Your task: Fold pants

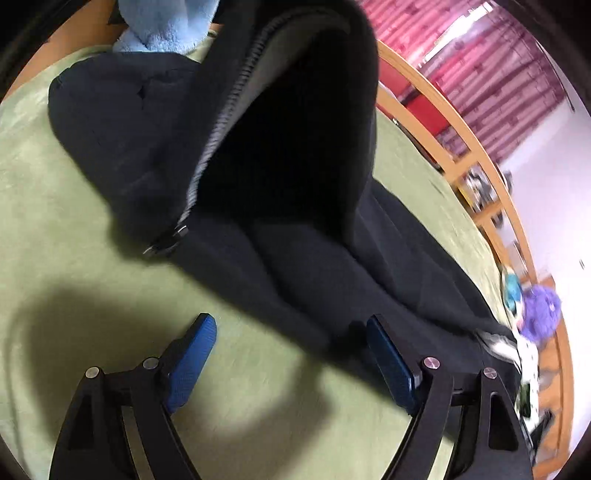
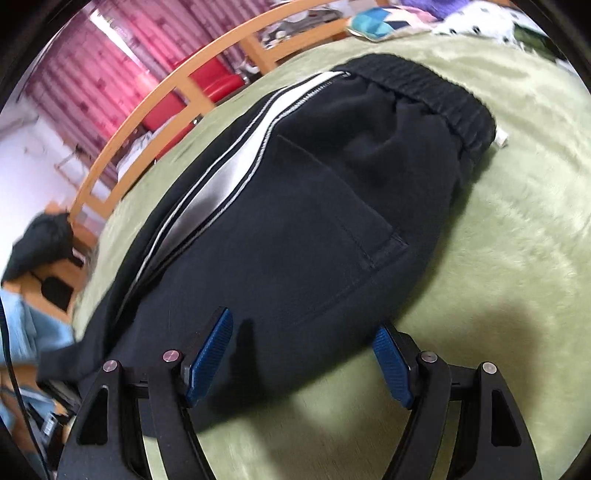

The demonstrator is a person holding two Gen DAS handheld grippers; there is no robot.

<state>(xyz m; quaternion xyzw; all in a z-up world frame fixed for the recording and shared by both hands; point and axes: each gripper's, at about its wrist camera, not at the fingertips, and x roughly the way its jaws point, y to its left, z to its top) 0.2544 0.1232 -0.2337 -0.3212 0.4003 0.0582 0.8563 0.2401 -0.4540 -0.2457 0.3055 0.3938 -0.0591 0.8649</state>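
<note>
Green cloth-covered tabletop point(image 2: 498, 258) fills most of both views, w/ a curved wooden rail point(image 2: 147, 107) along its far edge.

Black pants point(image 2: 303, 221) lie on it, spread across the middle. Right wrist view: elastic waistband point(image 2: 424, 85) at the far end, white side stripe point(image 2: 236, 162) running down the left edge, stitched pocket point(image 2: 351, 221) on the top face. Left wrist view: part of the pants point(image 1: 288, 122) stands up in a tall fold above the rest, zipper point(image 1: 221, 122) along its left edge; looks lifted, but what holds it up can't be seen.

Light blue towel point(image 1: 166, 26) at the far edge, touching the dark fabric. Purple plush point(image 1: 539, 310) and other clutter off to the right, blurred.

Left claw point(image 1: 291, 354): jaws wide, nothing between them, right finger over the pants' edge, left over bare cloth. Right claw point(image 2: 306, 354): also wide, holding nothing, left finger over the near end of the pants.
</note>
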